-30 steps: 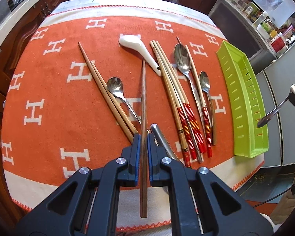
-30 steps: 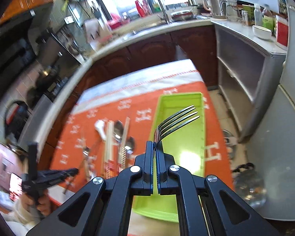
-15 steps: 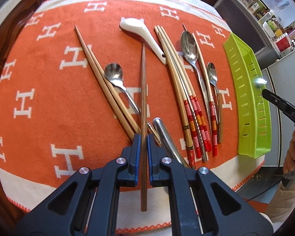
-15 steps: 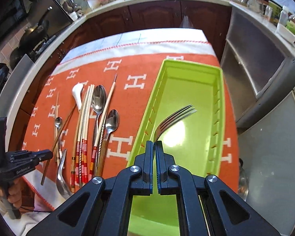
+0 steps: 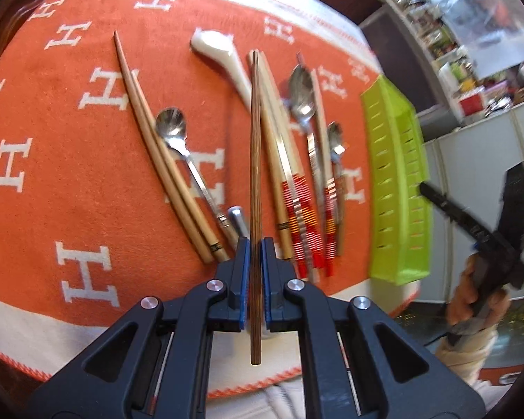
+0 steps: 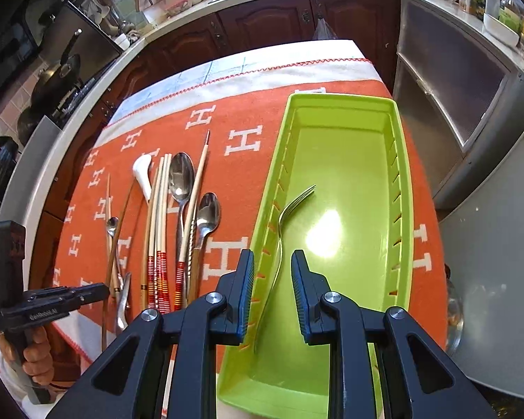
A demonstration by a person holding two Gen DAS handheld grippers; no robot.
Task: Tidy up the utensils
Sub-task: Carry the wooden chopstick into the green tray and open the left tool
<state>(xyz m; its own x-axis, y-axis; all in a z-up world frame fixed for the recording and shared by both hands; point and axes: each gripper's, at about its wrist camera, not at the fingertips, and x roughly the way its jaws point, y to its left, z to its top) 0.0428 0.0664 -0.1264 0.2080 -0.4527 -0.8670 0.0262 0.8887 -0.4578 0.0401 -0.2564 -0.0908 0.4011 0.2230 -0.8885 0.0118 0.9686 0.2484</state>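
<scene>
The fork (image 6: 283, 230) lies in the green tray (image 6: 400, 188) along its left wall, between the opening fingers of the right gripper (image 6: 272, 293), which no longer touch it. The left gripper (image 5: 255, 272) is clamped on a dark chopstick (image 5: 255, 181) above the orange cloth (image 5: 70, 174), near its front edge.

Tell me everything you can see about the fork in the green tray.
The fork is shiny silver metal with a slim curved handle and tines pointing to the tray's far end. It lies alone in the lime-green slotted plastic tray, close to its left wall. The right gripper hovers above its handle, jaws opening, pads clear of the metal. Nothing else touches it.
</scene>
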